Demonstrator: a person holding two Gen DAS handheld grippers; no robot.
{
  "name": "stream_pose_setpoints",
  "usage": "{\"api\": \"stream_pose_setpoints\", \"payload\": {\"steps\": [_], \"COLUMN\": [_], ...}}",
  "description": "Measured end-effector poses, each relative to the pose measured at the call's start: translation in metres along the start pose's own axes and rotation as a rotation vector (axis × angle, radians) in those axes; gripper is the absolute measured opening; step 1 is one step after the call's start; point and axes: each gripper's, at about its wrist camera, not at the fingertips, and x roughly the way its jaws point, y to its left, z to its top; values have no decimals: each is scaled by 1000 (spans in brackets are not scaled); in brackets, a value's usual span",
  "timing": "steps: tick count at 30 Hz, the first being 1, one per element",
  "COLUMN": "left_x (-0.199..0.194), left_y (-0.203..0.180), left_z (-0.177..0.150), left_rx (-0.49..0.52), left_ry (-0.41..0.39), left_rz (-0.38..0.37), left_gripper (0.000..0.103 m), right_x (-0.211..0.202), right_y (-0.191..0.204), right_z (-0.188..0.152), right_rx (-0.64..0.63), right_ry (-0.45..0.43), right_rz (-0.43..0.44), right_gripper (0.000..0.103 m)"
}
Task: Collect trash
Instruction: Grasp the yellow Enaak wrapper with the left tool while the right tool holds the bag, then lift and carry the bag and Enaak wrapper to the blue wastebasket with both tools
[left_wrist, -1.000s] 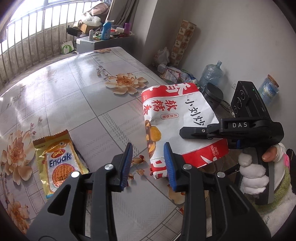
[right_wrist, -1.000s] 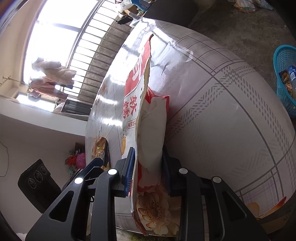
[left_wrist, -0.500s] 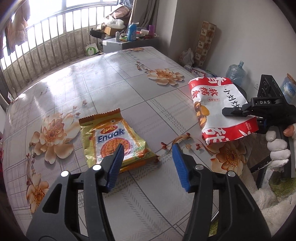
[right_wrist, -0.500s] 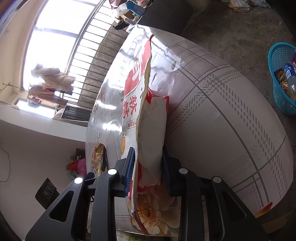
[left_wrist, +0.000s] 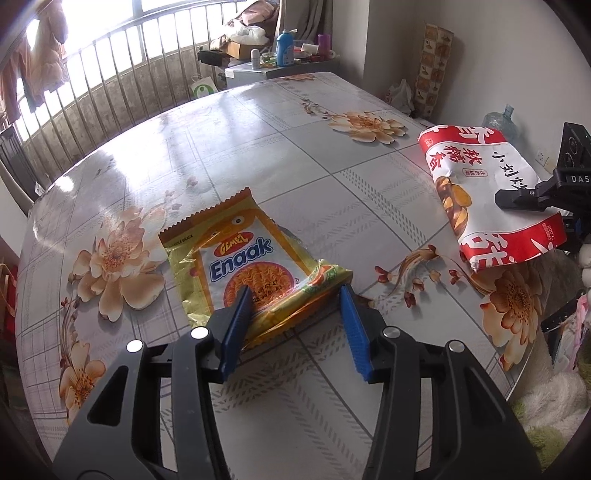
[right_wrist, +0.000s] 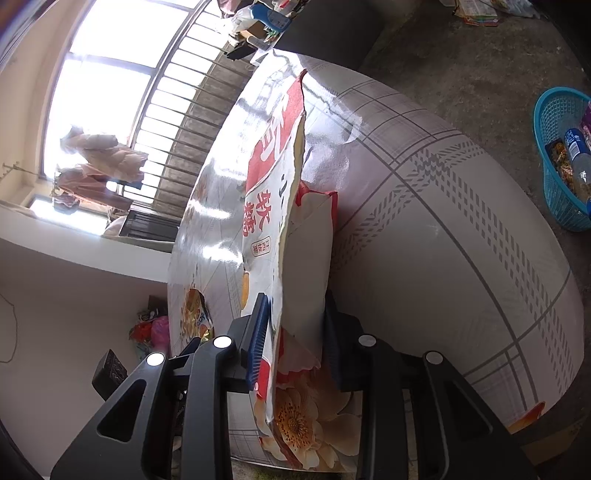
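A yellow Enaak noodle packet (left_wrist: 243, 258) lies flat on the flowered table (left_wrist: 184, 147). My left gripper (left_wrist: 295, 295) sits low over the packet's near end, and its jaws are closing with that end between the blue pads. The pads are not pressing on it. A red and white snack bag (left_wrist: 487, 192) hangs over the table's right edge, with my right gripper (left_wrist: 506, 194) shut on it. In the right wrist view the bag (right_wrist: 273, 184) stands edge-on between the fingers of the right gripper (right_wrist: 295, 314), and the yellow packet (right_wrist: 194, 314) shows small at the left.
A blue plastic basket (right_wrist: 554, 122) holding bottles and wrappers stands on the floor beyond the table. A white-gloved hand (left_wrist: 585, 258) holds the right gripper. A railing, a cluttered cabinet (left_wrist: 280, 62) and a water jug (left_wrist: 498, 122) lie past the table's far side.
My left gripper swung away from the red and white bag to the yellow packet and sank onto its near end, its jaws wider than a second ago. The right gripper kept still with the bag.
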Motion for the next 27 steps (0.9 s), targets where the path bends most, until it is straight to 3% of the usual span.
{"api": "stream_pose_setpoints", "payload": {"steps": [4, 16, 27], "left_x": [0, -2, -17], "left_y": [4, 10, -29], "left_z": [0, 11, 36], "left_rx": [-13, -6, 98], "left_ry": [-7, -1, -72], "left_rz": [3, 14, 115], "left_gripper": [29, 5, 5], "right_x": [0, -1, -1], "right_y": [0, 3, 4], "right_z": [-1, -1, 0], "right_rx": [-3, -7, -8], "right_ry": [-1, -7, -5], "right_rz": [-3, -9, -10], "right_gripper": [29, 29, 28]}}
